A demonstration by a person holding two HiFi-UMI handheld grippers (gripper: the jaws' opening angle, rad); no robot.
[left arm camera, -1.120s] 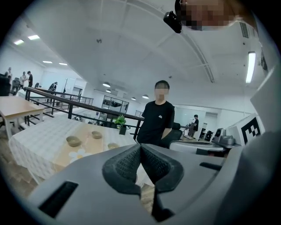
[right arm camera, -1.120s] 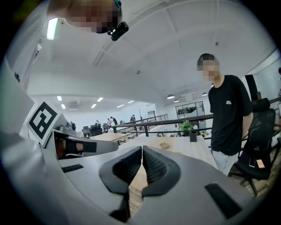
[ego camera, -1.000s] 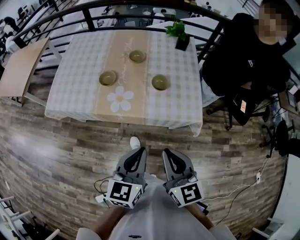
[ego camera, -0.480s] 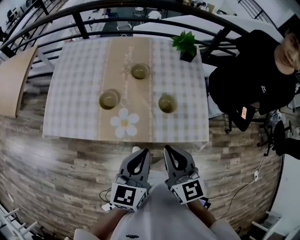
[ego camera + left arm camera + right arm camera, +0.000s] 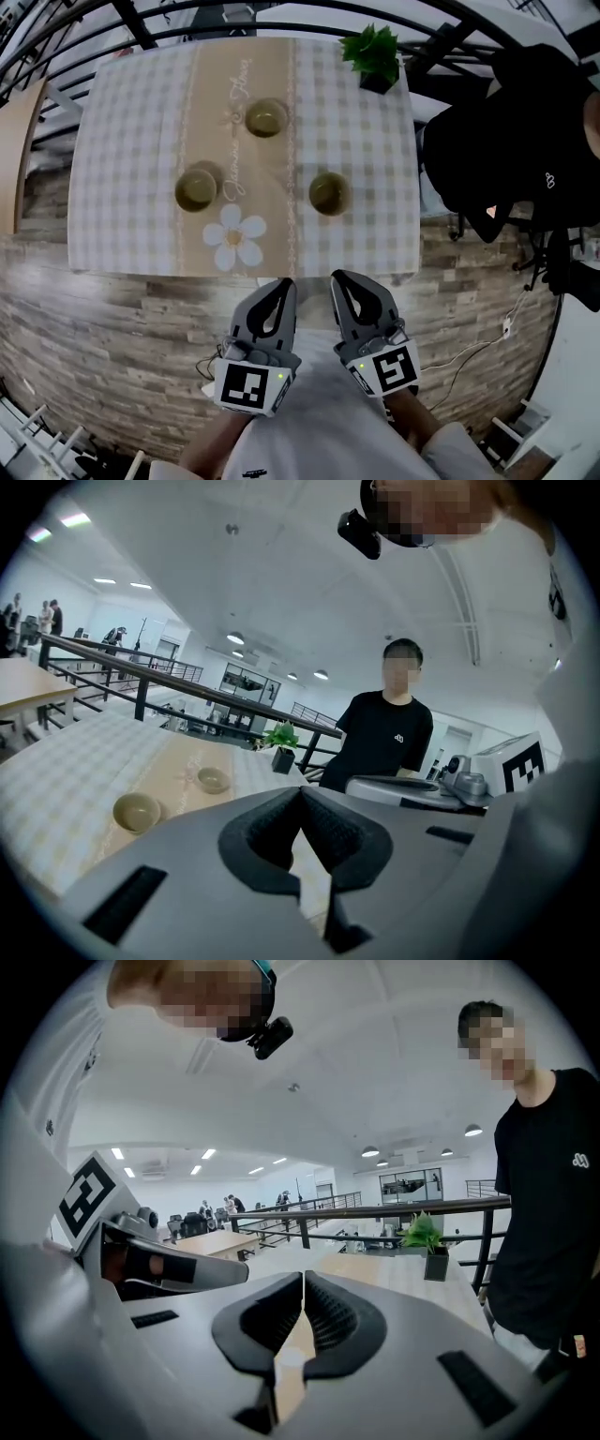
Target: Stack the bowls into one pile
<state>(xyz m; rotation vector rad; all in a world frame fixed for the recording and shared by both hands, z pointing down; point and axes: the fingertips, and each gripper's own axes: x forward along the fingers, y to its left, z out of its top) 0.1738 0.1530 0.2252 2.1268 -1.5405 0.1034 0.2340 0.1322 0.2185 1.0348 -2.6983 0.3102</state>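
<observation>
Three olive-green bowls stand apart on the checked tablecloth: one at the left (image 5: 197,188), one at the back (image 5: 266,118) and one at the right (image 5: 328,192). The left gripper view shows the left bowl (image 5: 137,811) and the back bowl (image 5: 214,780). My left gripper (image 5: 280,288) and right gripper (image 5: 343,281) are held side by side near my body, short of the table's front edge. Both are shut with nothing between the jaws.
The table (image 5: 122,141) has a beige runner with a white flower print (image 5: 233,240). A small potted plant (image 5: 374,58) stands at the back right corner. A person in black (image 5: 511,141) stands right of the table. A black railing (image 5: 141,28) runs behind it.
The table has drawn closer and now fills more of the head view. Both grippers stay shut, side by side, low in the view. The bowls have not moved.
</observation>
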